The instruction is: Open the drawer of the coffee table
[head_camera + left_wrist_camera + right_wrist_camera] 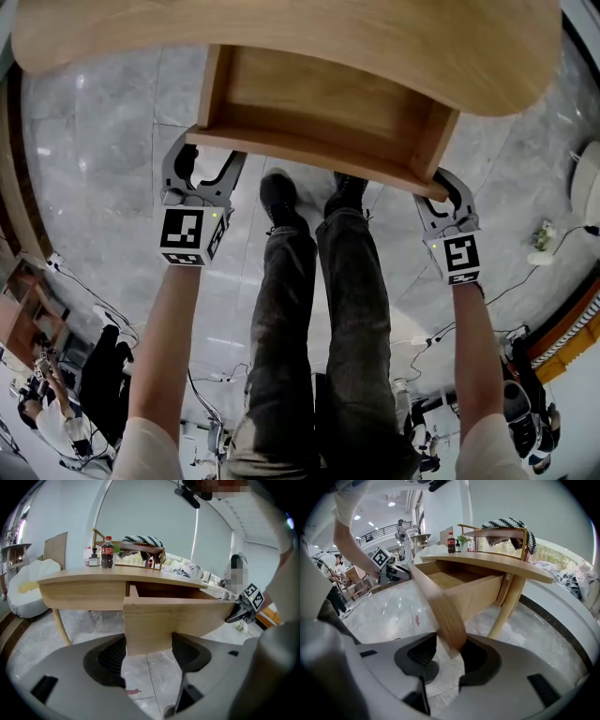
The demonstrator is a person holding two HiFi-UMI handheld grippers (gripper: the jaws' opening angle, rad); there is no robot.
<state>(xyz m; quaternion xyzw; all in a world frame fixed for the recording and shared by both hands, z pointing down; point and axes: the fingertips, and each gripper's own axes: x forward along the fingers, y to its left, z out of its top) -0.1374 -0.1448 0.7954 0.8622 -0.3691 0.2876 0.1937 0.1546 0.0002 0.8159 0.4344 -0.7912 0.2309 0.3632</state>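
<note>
The light wood coffee table [281, 37] has its drawer [319, 94] pulled out toward me, and the inside looks bare. My left gripper [202, 159] sits at the left end of the drawer front [309, 155]. In the left gripper view that gripper [147, 651] has its pads closed against the lower left corner of the drawer front [178, 616]. At the right end is my right gripper [448, 192]. In the right gripper view it [449, 656] clamps the drawer front [440, 606] edge-on across its thickness.
A cola bottle [107, 552] and a wooden rack with a striped cloth [140, 543] stand on the tabletop [84, 576]. A slanted table leg [508, 606] stands right of the drawer. My shoes [281, 202] are just below the drawer front. Cables [216, 375] trail over the marble floor.
</note>
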